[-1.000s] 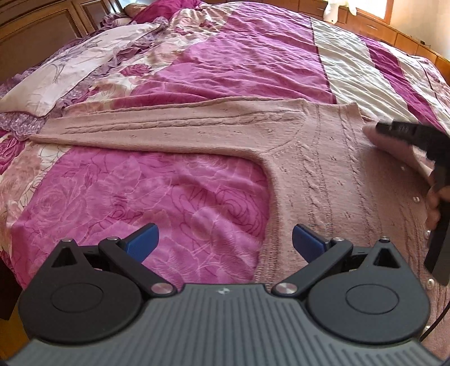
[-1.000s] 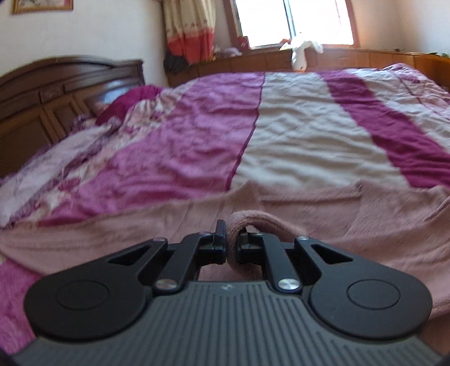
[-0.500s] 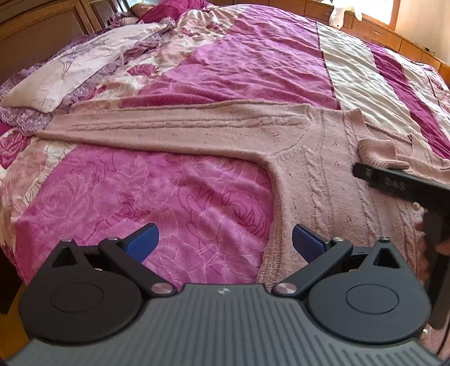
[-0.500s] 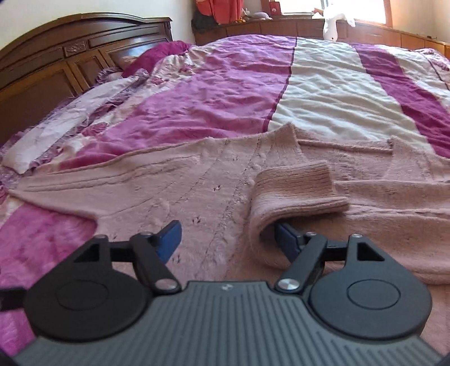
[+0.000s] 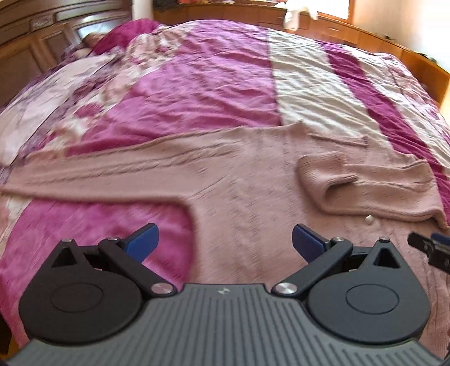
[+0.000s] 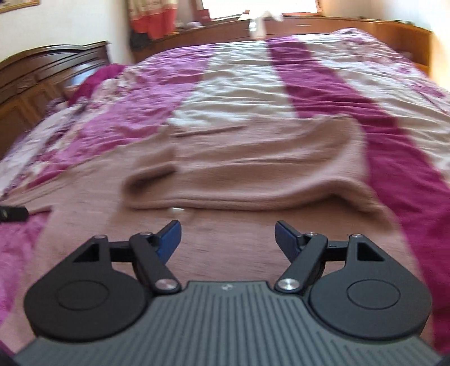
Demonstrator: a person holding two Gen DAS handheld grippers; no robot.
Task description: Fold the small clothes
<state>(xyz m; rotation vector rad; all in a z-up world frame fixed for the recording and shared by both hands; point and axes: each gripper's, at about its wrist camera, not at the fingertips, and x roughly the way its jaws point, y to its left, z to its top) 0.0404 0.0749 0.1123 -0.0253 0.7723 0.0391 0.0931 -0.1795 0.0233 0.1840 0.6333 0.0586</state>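
Note:
A dusty-pink knitted cardigan (image 5: 247,180) lies flat on the bed. Its left sleeve (image 5: 84,174) stretches out to the left. Its right sleeve (image 5: 365,188) is folded across the chest, cuff toward the middle; it also shows in the right wrist view (image 6: 239,180). My left gripper (image 5: 223,239) is open and empty above the cardigan's lower left side. My right gripper (image 6: 227,236) is open and empty, just short of the folded sleeve. Its tip shows at the right edge of the left wrist view (image 5: 430,250).
The bed has a pink, magenta and cream striped floral cover (image 5: 213,84). A dark wooden headboard (image 6: 42,73) stands at the left, a wooden ledge (image 6: 337,25) with a white soft toy (image 5: 295,11) at the far side. A pillow (image 5: 33,107) lies at the left.
My right gripper opened, let go of the sleeve cuff it had carried over the chest, and drew back. My left gripper shifted right over the cardigan, still open.

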